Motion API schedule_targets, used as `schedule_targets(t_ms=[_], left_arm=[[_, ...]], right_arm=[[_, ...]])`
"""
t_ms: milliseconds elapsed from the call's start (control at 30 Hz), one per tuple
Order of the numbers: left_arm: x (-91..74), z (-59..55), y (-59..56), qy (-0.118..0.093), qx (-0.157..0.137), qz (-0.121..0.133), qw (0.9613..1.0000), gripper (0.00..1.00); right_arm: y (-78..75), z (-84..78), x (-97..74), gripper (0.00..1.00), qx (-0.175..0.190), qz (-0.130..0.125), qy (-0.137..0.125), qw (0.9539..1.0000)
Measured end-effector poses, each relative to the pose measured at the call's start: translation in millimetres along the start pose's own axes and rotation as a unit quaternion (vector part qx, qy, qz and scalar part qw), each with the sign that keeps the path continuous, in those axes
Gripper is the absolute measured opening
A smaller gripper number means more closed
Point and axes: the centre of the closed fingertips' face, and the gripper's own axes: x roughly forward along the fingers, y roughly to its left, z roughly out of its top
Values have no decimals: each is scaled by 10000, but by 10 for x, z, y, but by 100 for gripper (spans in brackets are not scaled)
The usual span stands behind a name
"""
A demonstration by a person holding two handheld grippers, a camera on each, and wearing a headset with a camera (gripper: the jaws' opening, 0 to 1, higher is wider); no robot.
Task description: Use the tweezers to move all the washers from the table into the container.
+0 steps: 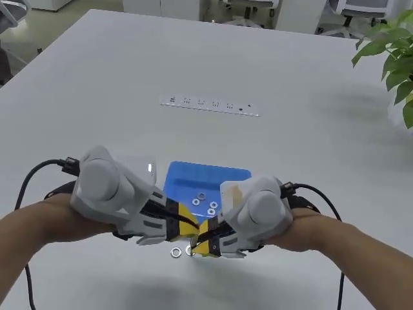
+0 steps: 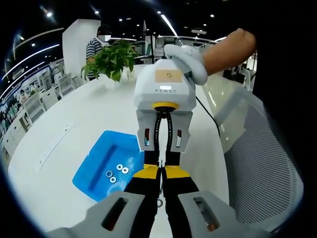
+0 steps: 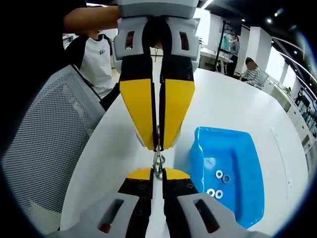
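Though tiny in head view, 2 washers (image 1: pixel 176 252) on table (image 1: pixel 290 84).

Left gripper (image 1: pixel 187 226) and right gripper (image 1: pixel 204 236), tip to tip, barred the near side of the container (image 1: pixel 208 178), table (image 1: pixel 129 64) lay open beyond.

The bench (image 1: pixel 213 58) is a smooth white top with a faint matt sheen. The container (image 1: pixel 206 175) is blue plastic, smooth and glossy, and the washers (image 1: pixel 200 197) in it are bright bare metal. Both gripper bodies are matt pale grey plastic. The left gripper (image 3: pixel 158 146) has fingers (image 3: pixel 138 104) faced in flat yellow over matt black, as does the right gripper (image 3: pixel 158 173). The tweezers (image 3: pixel 158 161) read as thin grey metal. The chair back (image 3: pixel 44 129) is grey woven mesh.
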Motion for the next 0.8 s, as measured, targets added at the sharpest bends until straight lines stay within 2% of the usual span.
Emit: schedule_targets(t_ms=[533,800], left_arm=[[-51,-19,-20,-34,-56,14,10000,9],[-105,-49,-34,-109,-177,69,9998,19]], right_arm=[[2,8,-3,7,25,-34,-11,10000],[0,43,-24,7,10,-50,-34,10000]])
